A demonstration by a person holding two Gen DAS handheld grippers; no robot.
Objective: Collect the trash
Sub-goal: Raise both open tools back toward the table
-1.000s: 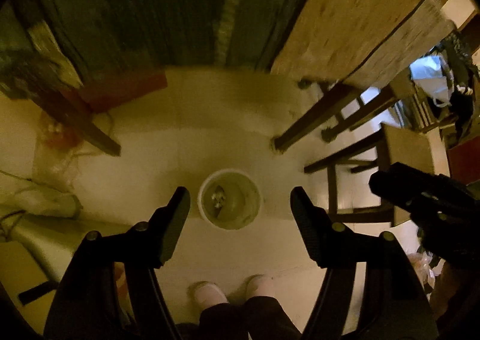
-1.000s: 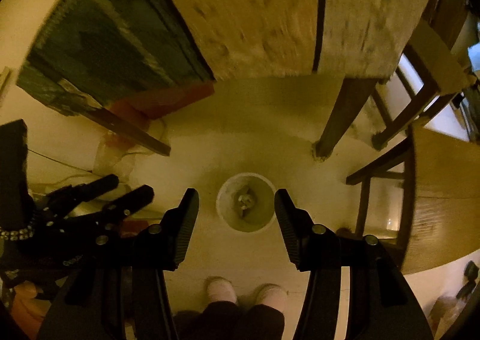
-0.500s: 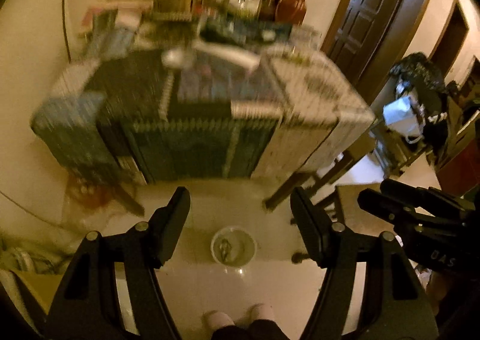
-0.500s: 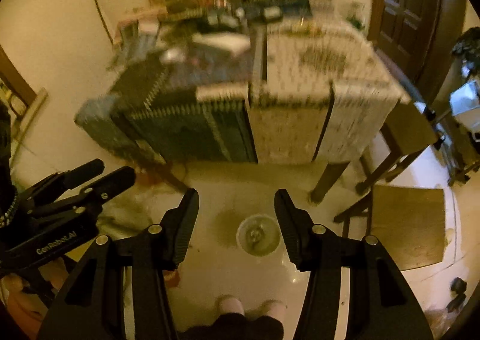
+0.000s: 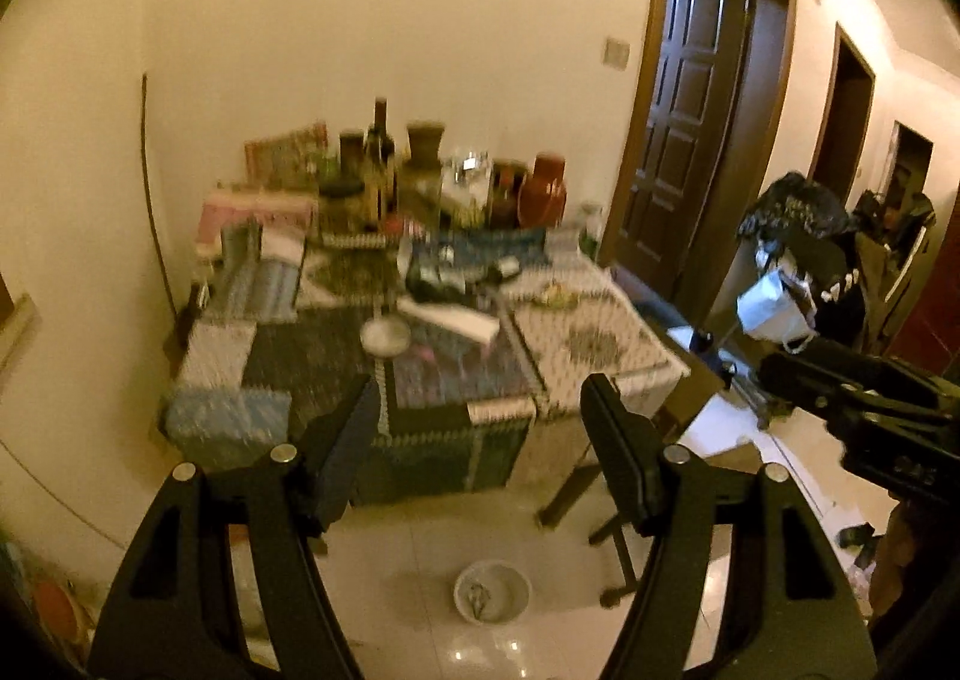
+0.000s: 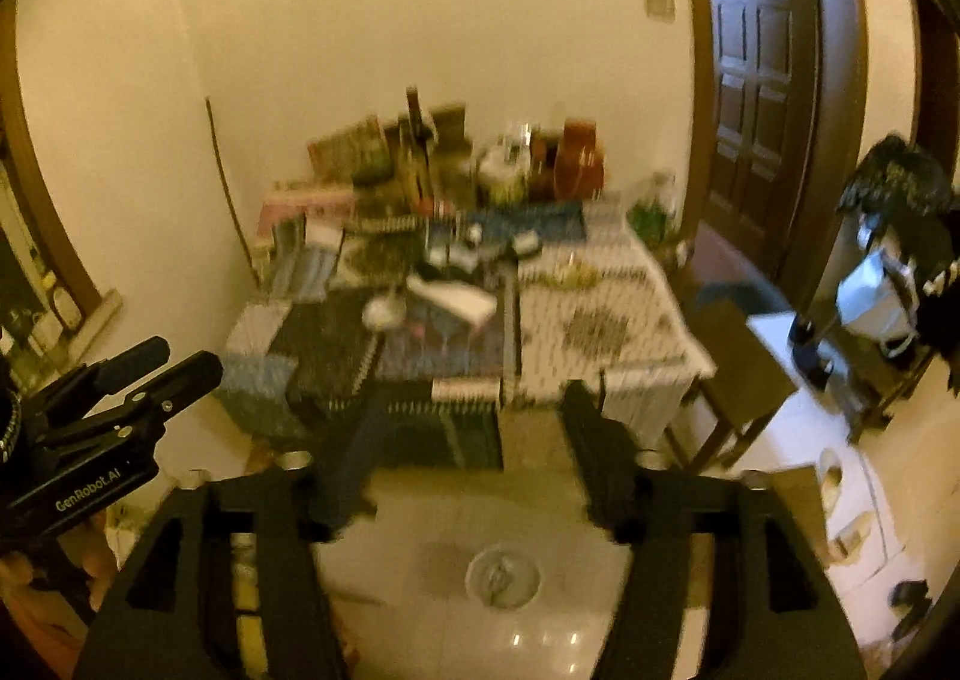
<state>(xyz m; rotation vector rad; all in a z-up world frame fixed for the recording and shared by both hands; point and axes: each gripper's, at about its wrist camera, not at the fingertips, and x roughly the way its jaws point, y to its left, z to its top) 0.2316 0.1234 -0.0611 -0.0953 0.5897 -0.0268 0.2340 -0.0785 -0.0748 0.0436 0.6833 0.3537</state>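
The left hand-held gripper (image 5: 480, 410) stands wide open and empty. The right hand-held gripper (image 6: 474, 428) also holds nothing; its jaws have just been opening. Below both, a round, pale trash bin (image 5: 492, 591) stands upright on the glossy tiled floor (image 5: 420, 560), mouth upward, crumpled scraps inside. Beyond it, a patterned cloth covers the cluttered tabletop (image 5: 600, 344).

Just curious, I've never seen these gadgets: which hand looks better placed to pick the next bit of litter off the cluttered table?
Hard to call; slightly the left. Both tools are open and empty, facing the table. The white wrapper-like piece lies nearer the left tool line; the right tool sits a little further right.
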